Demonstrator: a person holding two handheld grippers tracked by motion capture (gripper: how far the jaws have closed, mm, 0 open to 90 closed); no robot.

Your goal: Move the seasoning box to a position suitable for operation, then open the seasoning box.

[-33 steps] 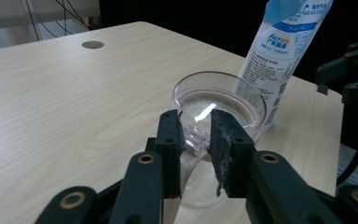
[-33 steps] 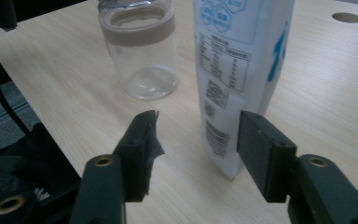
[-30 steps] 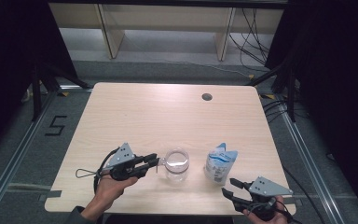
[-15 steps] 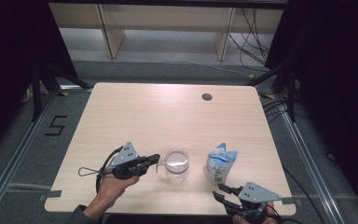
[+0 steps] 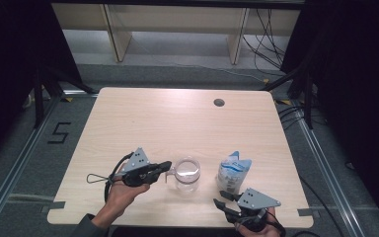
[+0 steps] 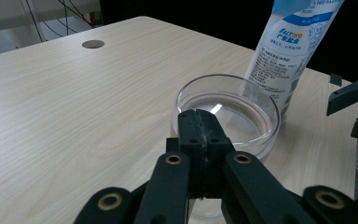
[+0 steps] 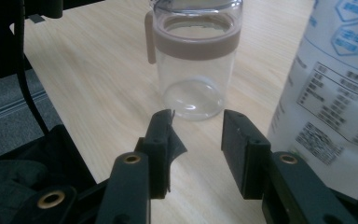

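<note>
Two grippers flank the glass jar [image 5: 186, 173], which stands upright near the front edge of the table [image 5: 177, 123]. Left gripper [image 5: 164, 168] is at the jar's left side, jaws pressed together at the pink handle tab [image 7: 149, 37] by the rim; in the left gripper view the tips meet right at the rim, but whether the tab is actually pinched between them I cannot tell. Right gripper [image 5: 224, 205] sits to the jar's right and nearer the person, jaws parted with a clear gap, holding nothing. The blue-and-white pouch [image 5: 233, 173] stands upright just right of the jar, apart from it and just ahead of the right gripper. Key relation: pouch is closest to the right gripper, long axis vertical, so that gripper likely takes it from the near side while the left steadies the jar
</note>
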